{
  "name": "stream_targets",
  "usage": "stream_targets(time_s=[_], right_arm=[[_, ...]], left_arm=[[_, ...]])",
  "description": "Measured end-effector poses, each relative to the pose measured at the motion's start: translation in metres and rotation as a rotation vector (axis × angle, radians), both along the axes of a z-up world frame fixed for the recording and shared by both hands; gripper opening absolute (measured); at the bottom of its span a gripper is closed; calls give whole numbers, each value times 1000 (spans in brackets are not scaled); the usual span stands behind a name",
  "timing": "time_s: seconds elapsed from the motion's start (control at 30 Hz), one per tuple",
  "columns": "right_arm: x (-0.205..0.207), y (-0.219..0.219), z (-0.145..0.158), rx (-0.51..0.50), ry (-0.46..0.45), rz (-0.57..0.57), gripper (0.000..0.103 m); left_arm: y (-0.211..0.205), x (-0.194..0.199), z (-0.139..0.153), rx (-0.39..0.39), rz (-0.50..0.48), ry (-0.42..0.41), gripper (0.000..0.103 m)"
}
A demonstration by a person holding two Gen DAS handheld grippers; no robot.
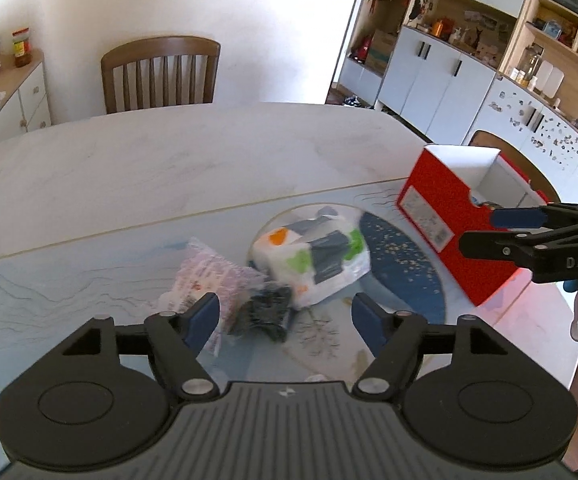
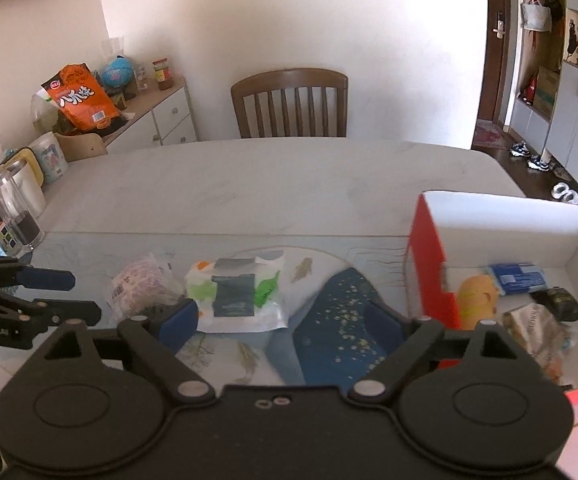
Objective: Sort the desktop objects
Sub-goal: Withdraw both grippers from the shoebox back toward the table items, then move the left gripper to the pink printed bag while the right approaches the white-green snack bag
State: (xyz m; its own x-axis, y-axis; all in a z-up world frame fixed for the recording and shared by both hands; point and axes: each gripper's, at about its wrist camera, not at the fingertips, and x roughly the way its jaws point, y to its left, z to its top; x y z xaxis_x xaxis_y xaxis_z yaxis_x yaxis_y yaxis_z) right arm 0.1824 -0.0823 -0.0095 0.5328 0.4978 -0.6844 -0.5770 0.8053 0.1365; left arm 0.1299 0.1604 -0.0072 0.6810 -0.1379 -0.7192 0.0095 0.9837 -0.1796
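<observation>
My left gripper (image 1: 285, 320) is open low over the glass mat, and a small dark packet (image 1: 267, 314) lies between its blue pads (image 1: 203, 320) without touching them. A pink-and-white packet (image 1: 209, 280) lies just left of it. Behind them sits a white pack with green, orange and dark patches (image 1: 313, 256). My right gripper (image 2: 281, 320) is open and holds nothing, hovering over the blue patch of the mat beside the white pack (image 2: 237, 292). The red box (image 2: 429, 264) stands at the right and holds an orange item (image 2: 477, 296), a blue packet (image 2: 517, 278) and other wrappers.
A wooden chair (image 2: 289, 104) stands at the table's far side. A glass jar (image 2: 13, 212) and mugs (image 2: 51, 158) crowd the table's left end beside a sideboard (image 2: 161, 112). The table's right edge runs just past the red box (image 1: 449, 216). Cabinets (image 1: 441, 76) line the right wall.
</observation>
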Motion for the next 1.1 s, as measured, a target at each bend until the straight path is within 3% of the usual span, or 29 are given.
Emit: stream_targets(time_s=[0.07,0.27,0.63,1.1], right_arm=[[1,6,-2,4,-5,-1,102],[11,28,-11,26,6,-15,103],[27,77,-38,-15,14,1,103],[40,106,-65,-80,21,6,103]], left_arm=[[7,4,-4,2,6,4,79],[26,18,-19,22,23,11,86],[52,50,-59,47,-16,67,86],[50,71,-74,68,-94,72,86]])
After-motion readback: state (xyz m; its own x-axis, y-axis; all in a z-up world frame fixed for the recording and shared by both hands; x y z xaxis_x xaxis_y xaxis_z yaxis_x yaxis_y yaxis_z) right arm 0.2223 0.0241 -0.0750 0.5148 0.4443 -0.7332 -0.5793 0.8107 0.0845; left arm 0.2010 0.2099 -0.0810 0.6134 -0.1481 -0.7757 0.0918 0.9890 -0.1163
